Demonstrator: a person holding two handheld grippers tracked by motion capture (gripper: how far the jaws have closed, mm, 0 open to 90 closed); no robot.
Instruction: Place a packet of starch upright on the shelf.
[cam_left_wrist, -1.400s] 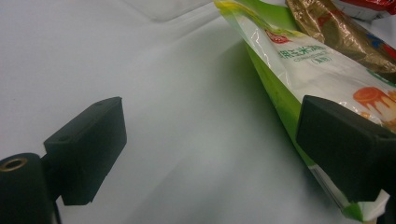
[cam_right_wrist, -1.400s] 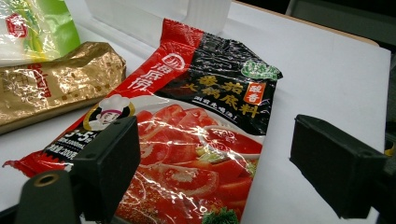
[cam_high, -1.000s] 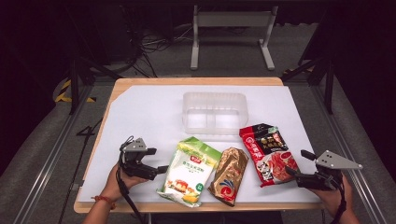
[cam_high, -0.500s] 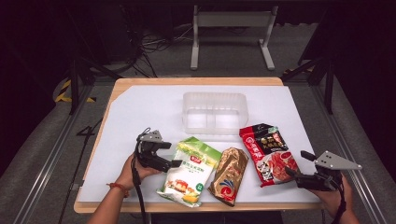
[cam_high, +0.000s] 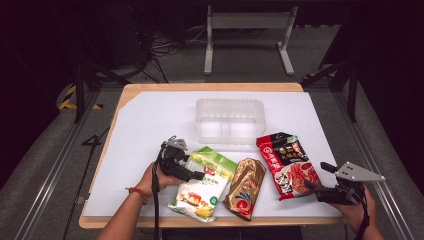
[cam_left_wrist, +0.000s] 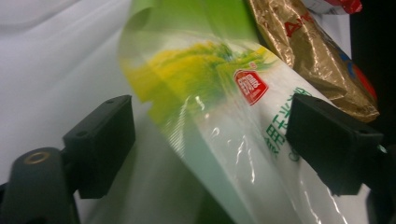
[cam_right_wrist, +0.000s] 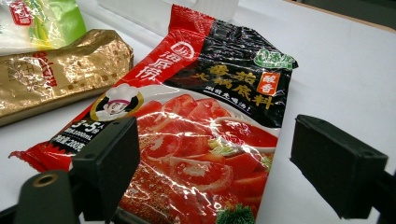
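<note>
A green and white snack bag (cam_high: 202, 187) lies at the table's front. My left gripper (cam_high: 198, 175) has reached the bag's left edge. In the left gripper view the bag (cam_left_wrist: 224, 116) lies between the two black jaws of the left gripper (cam_left_wrist: 210, 135). The jaws have just been closing, and a gap still shows on each side of the bag. A red and black soup-base pouch (cam_high: 287, 162) lies at the right. My right gripper (cam_high: 319, 177) stands open at its near right edge, with the pouch (cam_right_wrist: 210, 116) lying flat ahead of the right gripper (cam_right_wrist: 215, 154).
A gold foil bag (cam_high: 245, 187) lies between the green bag and the red pouch. A clear plastic container (cam_high: 229, 103) with two compartments stands behind them at mid-table. White sheet (cam_high: 150, 115) covers the wooden tabletop. Black stands and cables are on the floor beyond.
My left gripper has moved right across the sheet up to the green bag's left edge. The right gripper and all three packs have stayed in place.
</note>
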